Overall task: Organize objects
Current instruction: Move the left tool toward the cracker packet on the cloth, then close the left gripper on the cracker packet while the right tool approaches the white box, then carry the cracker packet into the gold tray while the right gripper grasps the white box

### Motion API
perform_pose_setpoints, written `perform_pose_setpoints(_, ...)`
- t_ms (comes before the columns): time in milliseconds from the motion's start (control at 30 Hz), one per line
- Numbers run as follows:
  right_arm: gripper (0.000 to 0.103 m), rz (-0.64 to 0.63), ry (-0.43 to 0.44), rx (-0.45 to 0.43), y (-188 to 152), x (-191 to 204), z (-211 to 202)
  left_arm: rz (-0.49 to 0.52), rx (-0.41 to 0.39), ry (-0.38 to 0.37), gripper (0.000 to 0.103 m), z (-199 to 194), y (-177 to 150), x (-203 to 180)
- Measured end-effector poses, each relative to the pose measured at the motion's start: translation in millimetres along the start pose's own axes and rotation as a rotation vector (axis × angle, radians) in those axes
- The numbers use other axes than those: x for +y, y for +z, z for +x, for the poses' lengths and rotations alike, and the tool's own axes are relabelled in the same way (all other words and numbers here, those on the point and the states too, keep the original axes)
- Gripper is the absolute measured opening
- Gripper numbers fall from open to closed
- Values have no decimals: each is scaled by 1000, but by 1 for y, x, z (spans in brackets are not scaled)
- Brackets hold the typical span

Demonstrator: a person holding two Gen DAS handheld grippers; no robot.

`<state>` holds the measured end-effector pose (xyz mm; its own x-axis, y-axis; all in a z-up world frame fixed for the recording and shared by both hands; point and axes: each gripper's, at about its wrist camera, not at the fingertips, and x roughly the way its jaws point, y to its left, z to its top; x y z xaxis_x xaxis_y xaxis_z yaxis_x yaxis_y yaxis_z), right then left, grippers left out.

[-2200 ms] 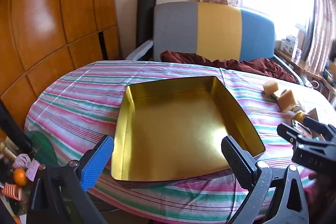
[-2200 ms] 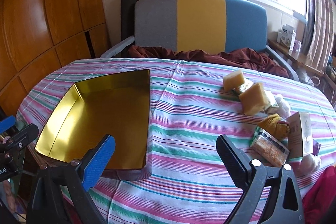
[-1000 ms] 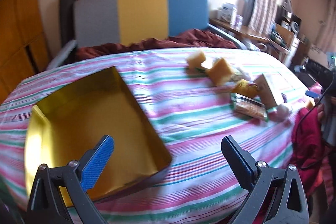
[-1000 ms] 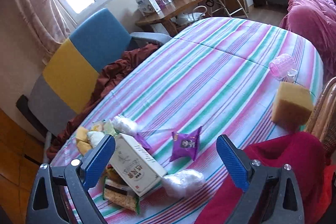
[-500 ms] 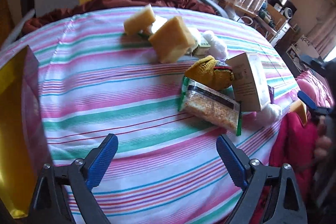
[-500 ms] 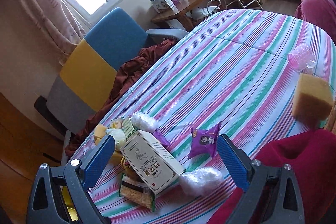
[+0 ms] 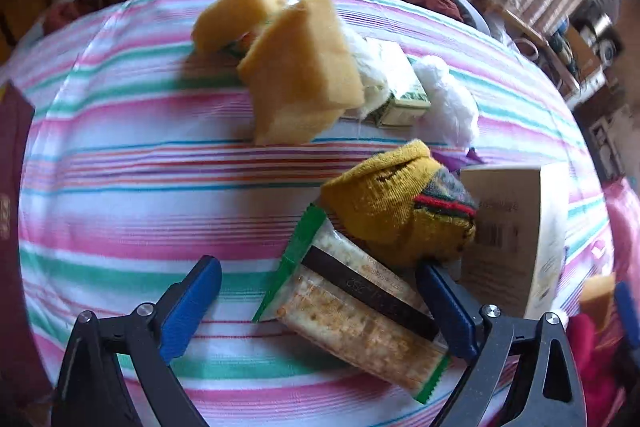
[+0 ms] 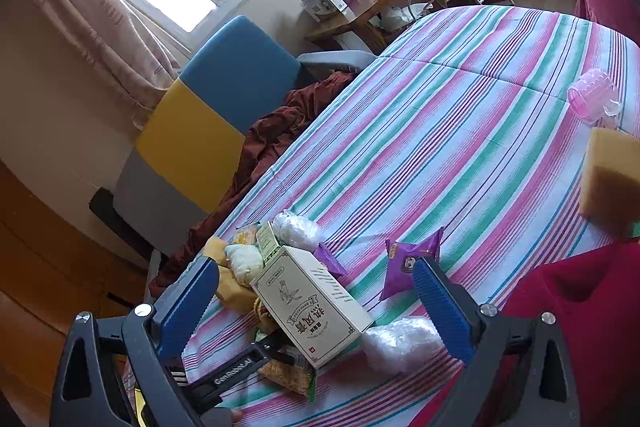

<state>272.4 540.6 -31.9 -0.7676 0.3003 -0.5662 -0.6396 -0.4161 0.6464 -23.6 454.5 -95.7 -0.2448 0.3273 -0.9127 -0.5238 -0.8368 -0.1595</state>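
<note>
My left gripper (image 7: 318, 297) hangs over the pile on the striped table (image 7: 120, 187), pointing steeply down, its jaws wide and having just been opening a touch further; nothing is pressed between them, though the snack pack (image 7: 356, 311) lies in the gap. My right gripper (image 8: 316, 303) is wide open too and holds nothing.

Largest in the pile is the box (image 7: 516, 231), lying against the sock's right side. It looks like light, stiff card, smooth enough to slip. I would take it across its narrow faces, gently, so it does not dent.

The two sponges (image 7: 300, 67) at the far side, touching each other, should be very light and squashy. Any pair of flat faces will do, gripped deep.

The snack pack is nearest me: thin crinkly film, slick, contents probably brittle. I would close across its short width at the middle, lightly.

The sock (image 7: 396, 203), balled up and resting on the pack's far end, is soft and grippy. I'd pinch its bulk.

The white wad (image 7: 448, 103) past the sock looks nearly weightless.
</note>
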Motion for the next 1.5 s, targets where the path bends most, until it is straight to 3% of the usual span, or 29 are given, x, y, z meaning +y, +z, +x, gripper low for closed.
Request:
perform_pose_setpoints(300, 99, -1, 2, 18, 0, -2, 4, 295, -61, 5, 99, -27, -57, 39)
perform_pose_setpoints(467, 99, -6, -19, 27, 0, -3, 6, 329, -86, 8, 98, -41, -76, 63)
perform_pose_setpoints(733, 99, -23, -75, 61, 0, -3, 12, 389, -82, 13, 98, -33, -74, 42)
perform_pose_setpoints(833, 99, -32, -105, 82, -1, -1, 16, 398, -117, -8, 88, -40, -83, 43)
perform_pose_setpoints(1000, 99, -43, -135, 112, -1, 0, 20, 441, -157, -44, 46, -52, -93, 33)
perform_pose_setpoints(1167, 99, -100, -237, 208, -4, 9, 37, 437, -169, -81, 45, -47, -86, 49)
perform_pose_setpoints(1333, 92, -314, -321, 304, -17, 46, 70, 397, -187, -94, 45, -50, -92, 66)
perform_pose_setpoints(1500, 82, -393, -352, 366, -29, 61, 107, 395, -194, -101, 45, -51, -95, 68)
